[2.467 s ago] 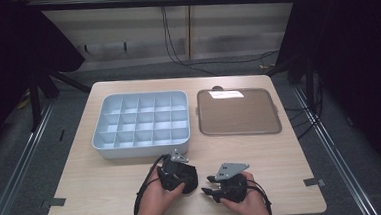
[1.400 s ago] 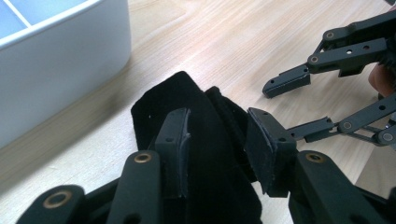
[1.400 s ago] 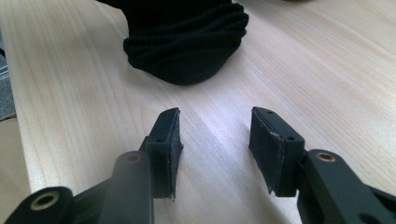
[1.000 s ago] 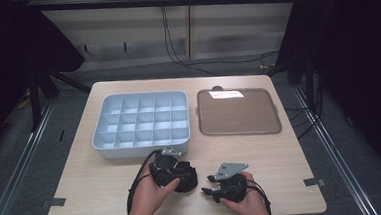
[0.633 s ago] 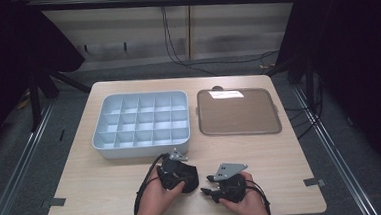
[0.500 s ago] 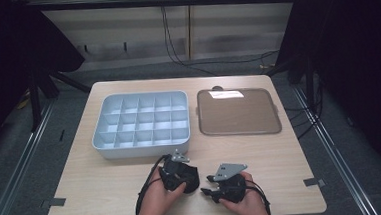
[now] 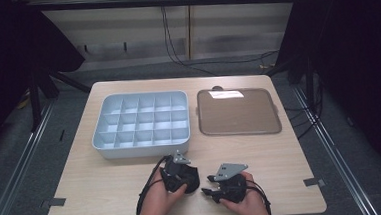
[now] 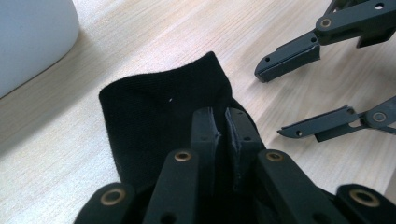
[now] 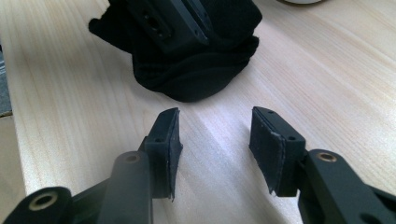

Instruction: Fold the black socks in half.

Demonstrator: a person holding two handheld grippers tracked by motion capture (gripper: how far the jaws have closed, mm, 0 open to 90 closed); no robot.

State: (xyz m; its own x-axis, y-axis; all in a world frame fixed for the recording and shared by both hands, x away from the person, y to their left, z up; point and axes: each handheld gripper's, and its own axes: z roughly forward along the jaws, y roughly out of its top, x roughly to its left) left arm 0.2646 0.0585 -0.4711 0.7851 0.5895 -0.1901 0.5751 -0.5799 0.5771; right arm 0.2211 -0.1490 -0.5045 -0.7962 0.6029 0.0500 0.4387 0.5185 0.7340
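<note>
L gripper (image 8: 225, 135) jaws just closed on 1 black sock (image 8: 159, 116), 1 organizer (image 7: 142, 123), 1 tray (image 7: 239, 112)

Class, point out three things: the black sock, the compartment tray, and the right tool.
black sock (image 8: 159, 112), left gripper view, its folded cloth.
compartment tray (image 7: 141, 149), high view, its front wall.
right tool (image 9: 215, 135), right gripper view, midway between its open tips.

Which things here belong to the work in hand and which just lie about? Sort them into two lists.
In the work:
- black sock, on the table
- left gripper, shut on the sock's cloth
- right gripper, open, empty, beside the sock

Lying about:
- pale blue compartment tray, its cells look empty
- brown flat tray
</note>
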